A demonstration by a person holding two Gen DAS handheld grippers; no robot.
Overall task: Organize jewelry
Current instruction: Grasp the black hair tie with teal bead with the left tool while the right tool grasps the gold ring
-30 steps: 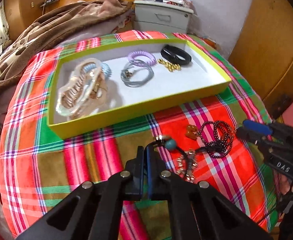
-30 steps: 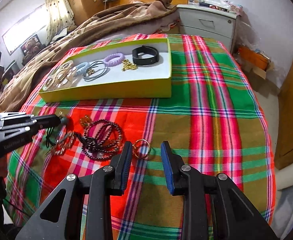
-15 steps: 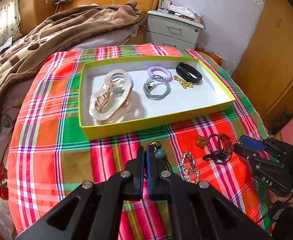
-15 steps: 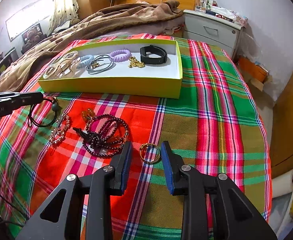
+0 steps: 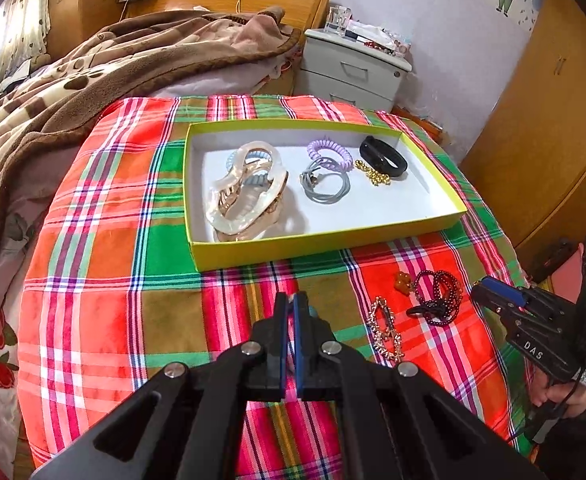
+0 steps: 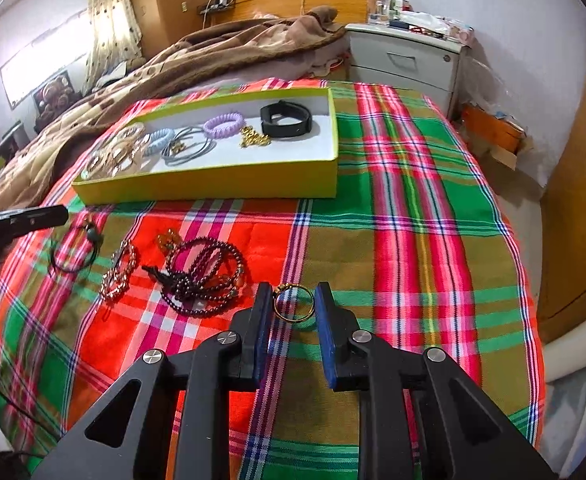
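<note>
Right wrist view: right gripper point(image 6: 293, 304), jaws just closing, brackets gold ring point(image 6: 293, 303) flat on plaid cloth point(image 6: 413, 240) — pads not visibly pressing; light, stiff, slippery, best pinched across its band.

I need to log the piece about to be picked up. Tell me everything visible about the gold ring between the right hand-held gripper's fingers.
The gold ring is a thin, shiny metal band, gold-coloured, with a small raised setting at its upper left. It lies flat on the plaid cloth, just right of the dark beaded bracelets and apart from them. It sits between the blue-padded fingertips of the right hand-held gripper, whose jaws have just been closing around it; the left finger looks at or near its edge, while a sliver of cloth shows at the right.
</note>
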